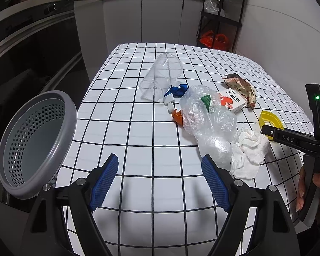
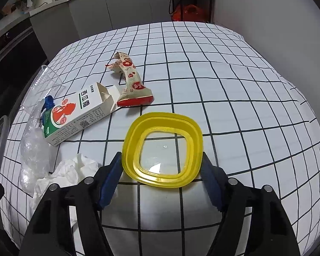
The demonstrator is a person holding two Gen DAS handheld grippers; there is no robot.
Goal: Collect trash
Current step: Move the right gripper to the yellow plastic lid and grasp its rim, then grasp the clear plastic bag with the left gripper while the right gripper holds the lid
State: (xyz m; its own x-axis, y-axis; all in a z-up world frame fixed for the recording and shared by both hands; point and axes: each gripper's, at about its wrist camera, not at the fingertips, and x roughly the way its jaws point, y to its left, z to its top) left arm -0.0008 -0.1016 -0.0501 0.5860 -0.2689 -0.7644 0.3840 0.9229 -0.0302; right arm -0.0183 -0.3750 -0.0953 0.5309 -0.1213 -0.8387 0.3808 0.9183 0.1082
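Trash lies on the checked tablecloth (image 1: 138,128): a clear plastic cup (image 1: 160,74) on its side, a crumpled clear bag (image 1: 207,123), a white carton (image 2: 79,115), a red snack wrapper (image 2: 130,81), a white tissue (image 1: 249,151) and a yellow-rimmed lid (image 2: 162,147). My left gripper (image 1: 160,170) is open and empty above the cloth, left of the bag. My right gripper (image 2: 161,168) is open, its fingers on either side of the lid's near edge. It also shows in the left wrist view (image 1: 266,130) by the lid (image 1: 268,119).
A grey perforated basket (image 1: 32,145) is tilted at the table's left edge, its mouth facing the table. Blue and orange scraps (image 1: 177,91) lie under the bag. Dark oven front at left, black shelf rack (image 1: 221,17) behind the table.
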